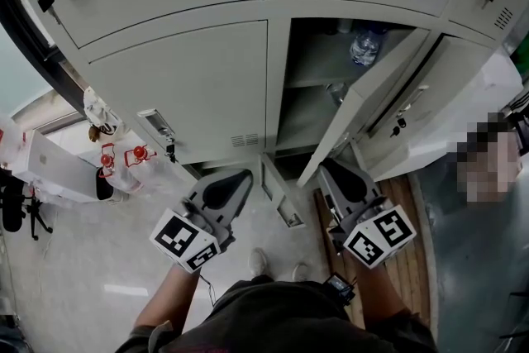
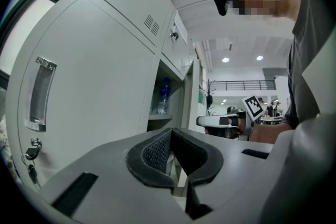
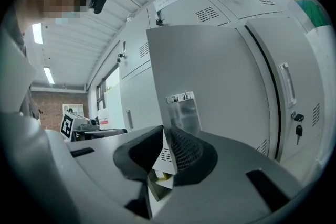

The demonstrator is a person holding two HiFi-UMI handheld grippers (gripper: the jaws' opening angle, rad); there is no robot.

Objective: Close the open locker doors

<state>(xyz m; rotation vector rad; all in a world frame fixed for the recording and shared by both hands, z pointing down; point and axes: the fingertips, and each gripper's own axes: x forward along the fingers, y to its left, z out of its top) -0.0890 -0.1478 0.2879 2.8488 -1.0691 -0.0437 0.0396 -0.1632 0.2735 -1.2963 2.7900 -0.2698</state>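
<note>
In the head view I am looking at one locker door [image 1: 364, 107] hanging open at right, beside closed lockers [image 1: 190, 87]. In the left gripper view my left gripper [image 2: 170, 136] is pressing together on nothing. In the right gripper view my right gripper [image 3: 165, 131] is sitting slightly parted and empty near that door's edge. I judge the closing not yet done.

Left claw [image 1: 238, 176] and right claw [image 1: 327, 166] are grey with black pads [image 2: 152, 152]; shirt [image 1: 281, 318] seemingly dark.
</note>
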